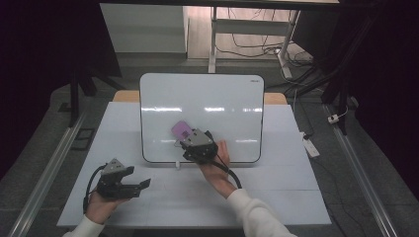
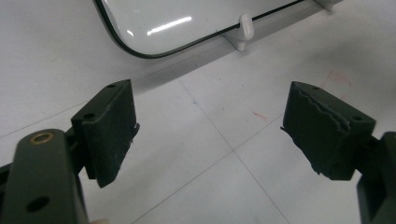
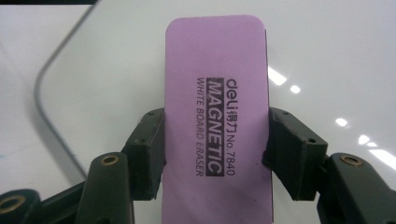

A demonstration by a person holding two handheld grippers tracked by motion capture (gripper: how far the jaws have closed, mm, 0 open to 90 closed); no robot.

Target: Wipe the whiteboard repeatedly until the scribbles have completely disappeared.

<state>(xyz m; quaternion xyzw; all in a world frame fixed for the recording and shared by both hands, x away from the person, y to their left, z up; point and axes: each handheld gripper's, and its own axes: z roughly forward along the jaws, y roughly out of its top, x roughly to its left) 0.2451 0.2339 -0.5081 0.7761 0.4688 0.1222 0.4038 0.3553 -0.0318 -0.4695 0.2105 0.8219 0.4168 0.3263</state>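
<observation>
A white board [image 1: 222,98] with a thin black rim leans upright on the table, on small white feet [image 2: 244,29]. My right gripper [image 1: 189,137] is shut on a purple magnetic whiteboard eraser [image 3: 215,116] and holds it against the board's lower middle; the eraser [image 1: 181,130] sticks out up and to the left of the jaws. In the right gripper view both pads [image 3: 148,149] press on the eraser's long sides. My left gripper [image 1: 144,183] lies low over the table at the front left, open, with nothing between its fingers [image 2: 109,128].
The board's lower left corner [image 2: 140,49] is just ahead of the left gripper. The table [image 1: 276,197] is pale with faint seams and a few small red marks [image 2: 261,115]. Beyond it are a desk frame and loose cables [image 1: 257,47] on the floor.
</observation>
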